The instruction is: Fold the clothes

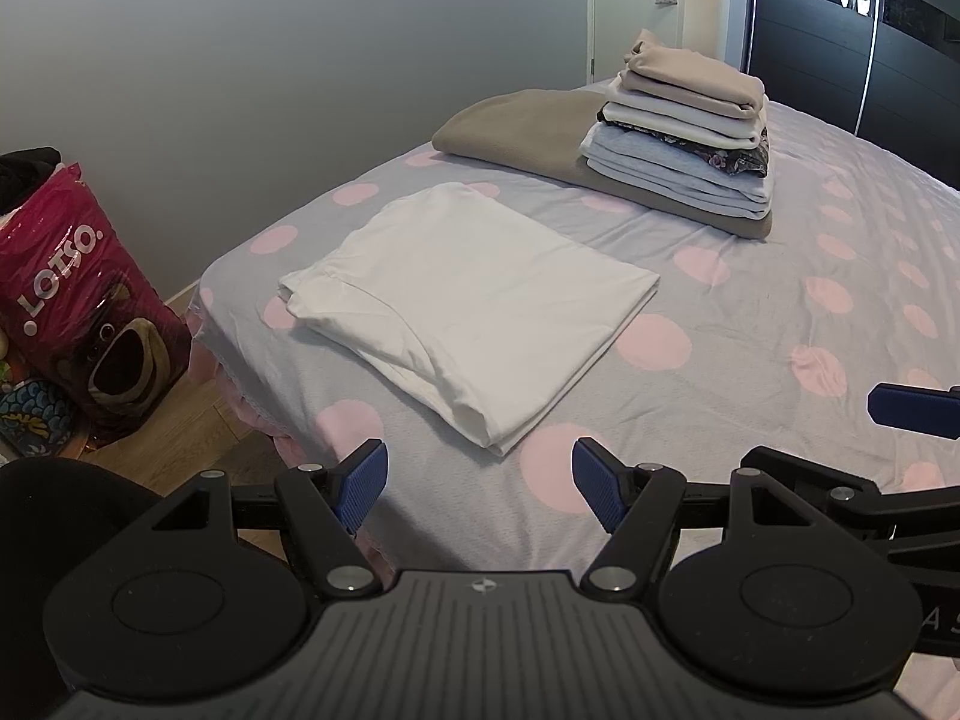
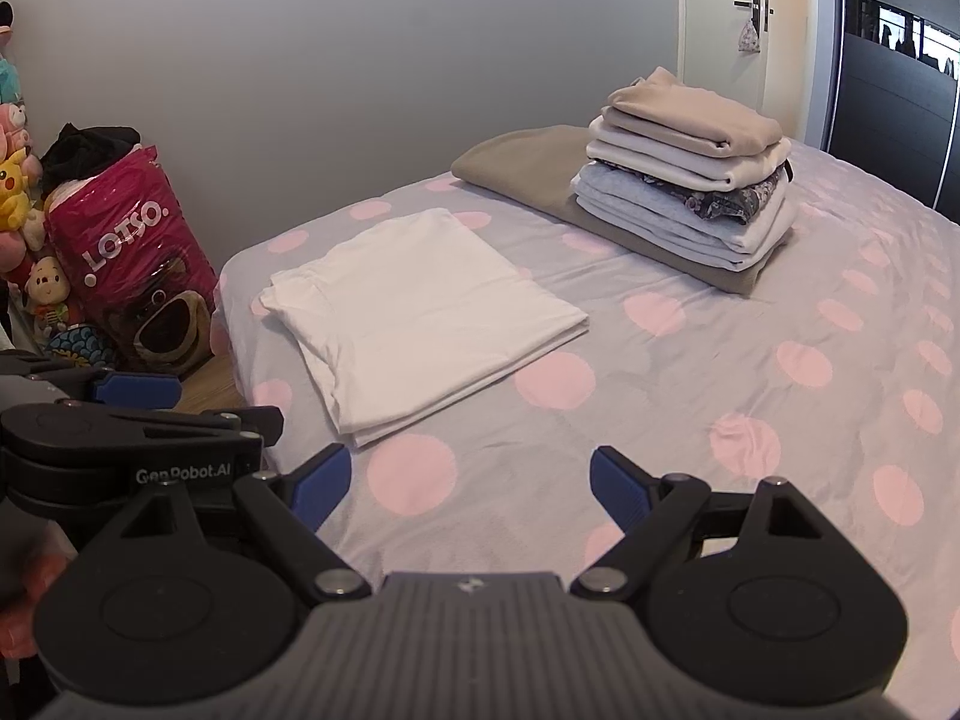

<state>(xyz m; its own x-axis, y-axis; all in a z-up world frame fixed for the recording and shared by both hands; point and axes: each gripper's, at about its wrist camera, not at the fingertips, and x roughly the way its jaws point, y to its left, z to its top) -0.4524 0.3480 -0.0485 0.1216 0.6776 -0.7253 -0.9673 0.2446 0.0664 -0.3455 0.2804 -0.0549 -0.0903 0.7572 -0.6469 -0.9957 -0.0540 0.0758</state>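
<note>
A white garment (image 1: 474, 306) (image 2: 420, 306) lies folded into a flat rectangle near the bed's left front corner. Behind it, a stack of folded clothes (image 1: 684, 144) (image 2: 690, 180) rests on a tan blanket (image 1: 516, 132) (image 2: 522, 162). My left gripper (image 1: 477, 486) hovers open just short of the white garment's near corner, nothing between its blue pads. My right gripper (image 2: 471, 486) is open too, over bare bedsheet to the right of the garment, holding nothing. The left gripper's body (image 2: 138, 438) shows at the left of the right wrist view.
The bed has a grey sheet with pink dots (image 1: 750, 312) (image 2: 720, 360). A pink LOTSO bag (image 1: 78, 300) (image 2: 132, 258) and plush toys (image 2: 24, 192) stand on the wooden floor to the left. A grey wall, a door (image 2: 720, 30) and a dark wardrobe (image 2: 888, 72) lie behind.
</note>
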